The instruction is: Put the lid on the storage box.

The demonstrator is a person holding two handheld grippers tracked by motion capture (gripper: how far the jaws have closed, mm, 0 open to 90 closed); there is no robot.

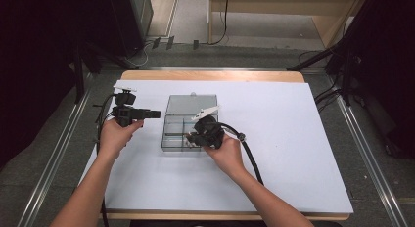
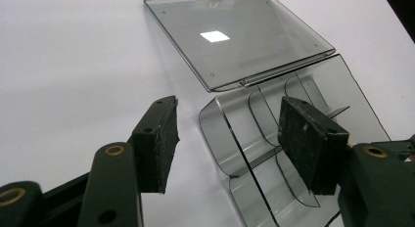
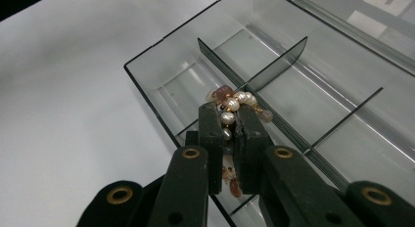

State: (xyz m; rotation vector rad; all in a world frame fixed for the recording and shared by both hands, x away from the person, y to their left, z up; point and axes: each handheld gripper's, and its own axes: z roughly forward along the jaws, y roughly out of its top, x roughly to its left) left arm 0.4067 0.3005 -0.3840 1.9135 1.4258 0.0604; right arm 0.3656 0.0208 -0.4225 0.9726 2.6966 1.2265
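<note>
R tool (image 3: 229,134) clamped tight on a bead bracelet (image 3: 234,103), held over the clear divided box (image 3: 318,100) at frame centre. L tool (image 2: 230,139) wide open, holding nothing, box edge seen betw. its jaws. Bracelet's lower part hidden behind the jaws; box cut off at right.

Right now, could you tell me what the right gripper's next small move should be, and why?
Probably lower a little and open. The right gripper is shut on a pearl and pink bead bracelet, held over a compartment at the near edge of the open clear grey plastic divided box, so releasing should drop it inside.
</note>
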